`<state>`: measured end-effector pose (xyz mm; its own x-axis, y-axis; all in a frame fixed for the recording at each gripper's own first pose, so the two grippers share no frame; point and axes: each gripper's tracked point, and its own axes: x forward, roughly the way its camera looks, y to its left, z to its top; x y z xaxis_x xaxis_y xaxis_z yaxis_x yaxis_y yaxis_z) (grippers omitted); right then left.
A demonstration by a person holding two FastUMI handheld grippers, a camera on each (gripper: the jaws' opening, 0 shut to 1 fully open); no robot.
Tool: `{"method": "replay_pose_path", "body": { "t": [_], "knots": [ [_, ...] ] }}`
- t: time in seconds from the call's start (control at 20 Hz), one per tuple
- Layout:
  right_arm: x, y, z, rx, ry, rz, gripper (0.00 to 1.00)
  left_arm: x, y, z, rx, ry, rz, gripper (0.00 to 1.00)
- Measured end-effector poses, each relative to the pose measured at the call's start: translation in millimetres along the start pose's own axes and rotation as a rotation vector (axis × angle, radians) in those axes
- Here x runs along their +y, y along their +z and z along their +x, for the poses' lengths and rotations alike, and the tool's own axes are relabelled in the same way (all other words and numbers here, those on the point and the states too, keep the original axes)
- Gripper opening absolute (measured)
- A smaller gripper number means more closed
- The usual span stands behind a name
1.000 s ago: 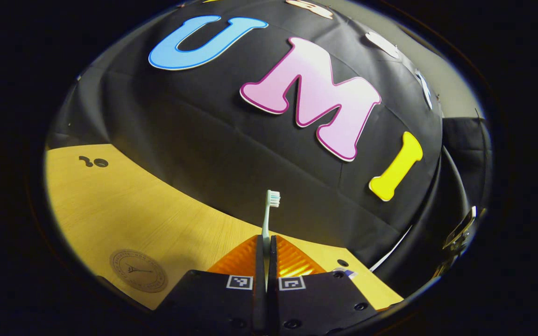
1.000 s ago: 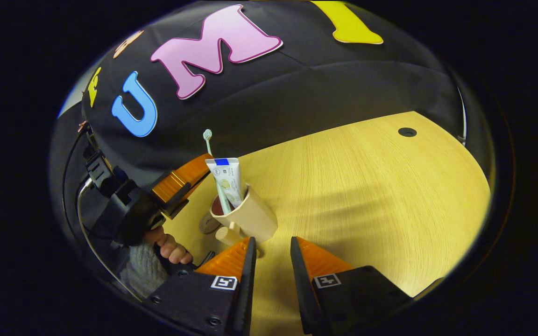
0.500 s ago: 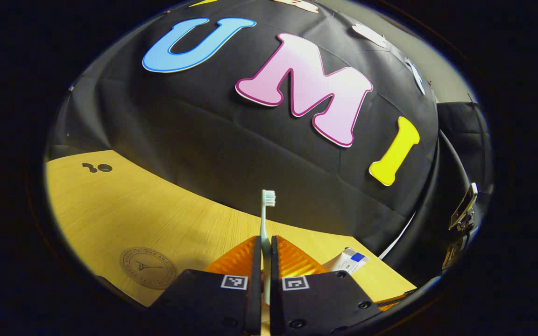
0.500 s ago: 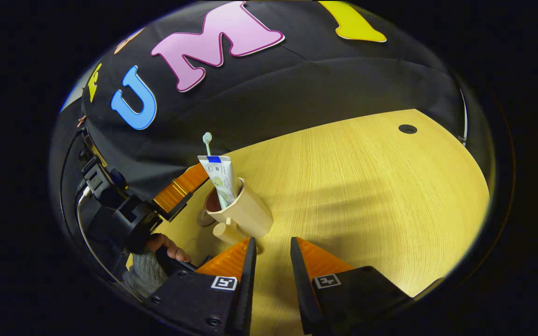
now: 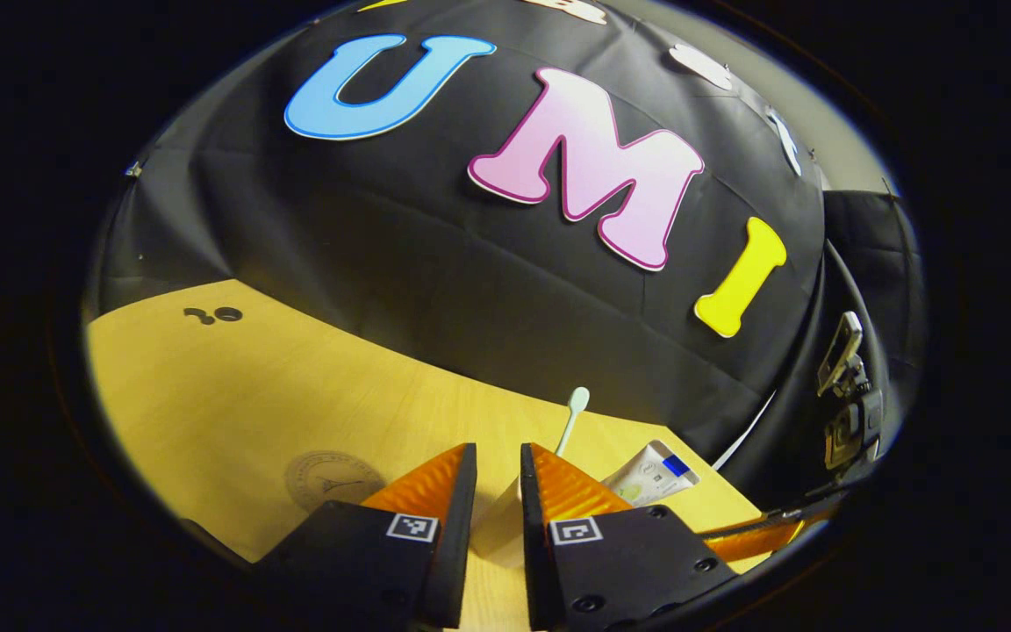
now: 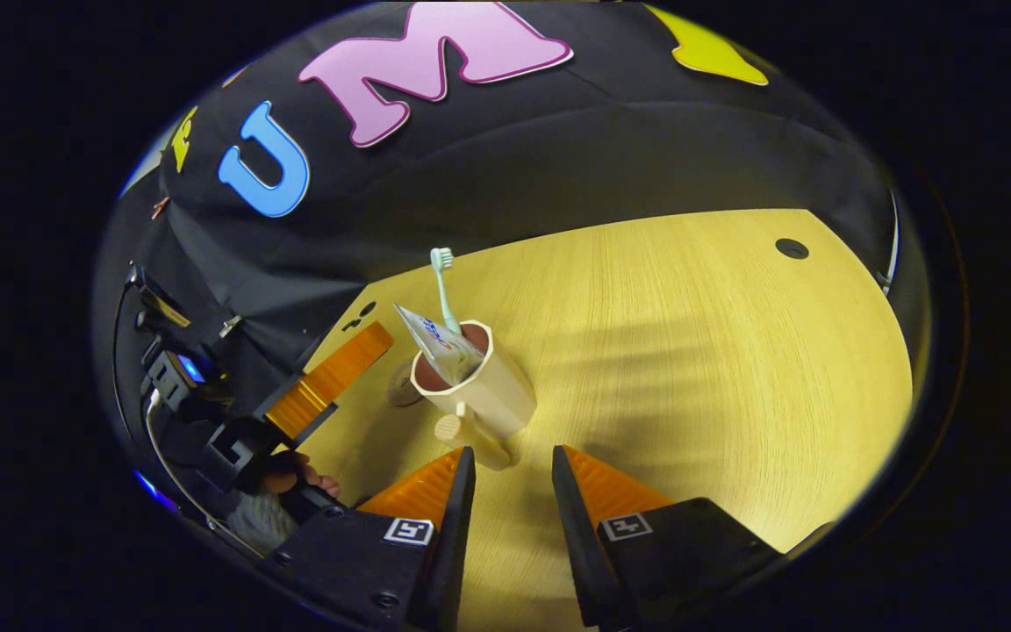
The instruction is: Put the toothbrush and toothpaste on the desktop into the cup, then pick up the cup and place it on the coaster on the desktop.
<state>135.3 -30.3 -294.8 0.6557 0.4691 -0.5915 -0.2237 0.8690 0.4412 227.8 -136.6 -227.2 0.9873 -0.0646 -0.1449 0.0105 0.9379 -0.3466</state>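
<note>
- One pale wood-grain surface (image 6: 690, 351) carries everything; it has a small dark round hole (image 6: 792, 248) near its far edge and the black cloth wall (image 6: 558, 167) rising behind it.
- The left gripper (image 6: 356, 347), seen from the right gripper view, hangs just left of the cup with a person's hand (image 6: 295, 474) and grey sleeve on its handle; in its own view (image 5: 498, 491) its fingers are apart, with nothing between them but the cup's pale side close ahead.
- The right gripper (image 6: 510, 491) has its fingers apart and empty, the cup's knob-like handle just beyond the left fingertip.
- The beige cylindrical cup with a dark red inside (image 6: 488, 395) stands upright on the surface, apart from both grippers.
- The round brown stamped coaster (image 5: 333, 478) lies flat to the left of the cup, partly hidden behind it in the right gripper view.
- The white toothpaste tube with a blue band (image 6: 435, 338) leans left out of the cup.
- The slim mint-green toothbrush (image 6: 444, 285) stands in the cup, bristles up.
</note>
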Motion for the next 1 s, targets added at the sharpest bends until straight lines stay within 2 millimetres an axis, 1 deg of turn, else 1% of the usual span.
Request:
{"method": "replay_pose_path", "body": {
  "t": [0.05,0.1,0.15,0.3,0.35,0.4,0.45,0.5,0.55,0.65,0.7,0.85,1.0],
  "knots": [
    [5,2,0,0.022,-0.002,-0.018,0.54,8,1,-10,0.014,0.010,0.013,0.29],
    [9,3,-1,0.045,-0.004,-0.039,0.54,17,0,-21,0.029,0.027,0.027,0.54],
    [12,3,0,0.069,-0.011,-0.060,0.54,28,0,-32,0.044,0.044,0.039,0.49],
    [19,-4,8,0.154,-0.033,-0.097,0.55,49,0,-62,0.076,0.077,0.071,0.55],
    [21,-4,10,0.179,-0.041,-0.105,0.58,55,-2,-72,0.092,0.078,0.088,0.60],
    [23,-7,14,0.201,-0.049,-0.118,0.58,61,-5,-82,0.109,0.082,0.111,0.60],
    [24,-9,16,0.226,-0.058,-0.135,0.47,66,-8,-93,0.125,0.081,0.135,0.61],
    [25,-9,19,0.248,-0.066,-0.149,0.67,70,-12,-103,0.141,0.076,0.160,0.64],
    [27,-11,22,0.270,-0.073,-0.162,0.58,74,-16,-113,0.161,0.072,0.186,0.66],
    [31,-13,32,0.296,-0.090,-0.186,0.58,81,-25,-130,0.192,0.065,0.230,0.72],
    [33,-15,39,0.305,-0.101,-0.199,0.58,85,-29,-136,0.206,0.062,0.247,0.73],
    [30,-15,54,0.328,-0.150,-0.236,0.58,94,-35,-153,0.235,0.059,0.253,0.75],
    [27,-17,69,0.350,-0.187,-0.253,0.59,104,-38,-159,0.248,0.071,0.231,0.77]
  ]
}}
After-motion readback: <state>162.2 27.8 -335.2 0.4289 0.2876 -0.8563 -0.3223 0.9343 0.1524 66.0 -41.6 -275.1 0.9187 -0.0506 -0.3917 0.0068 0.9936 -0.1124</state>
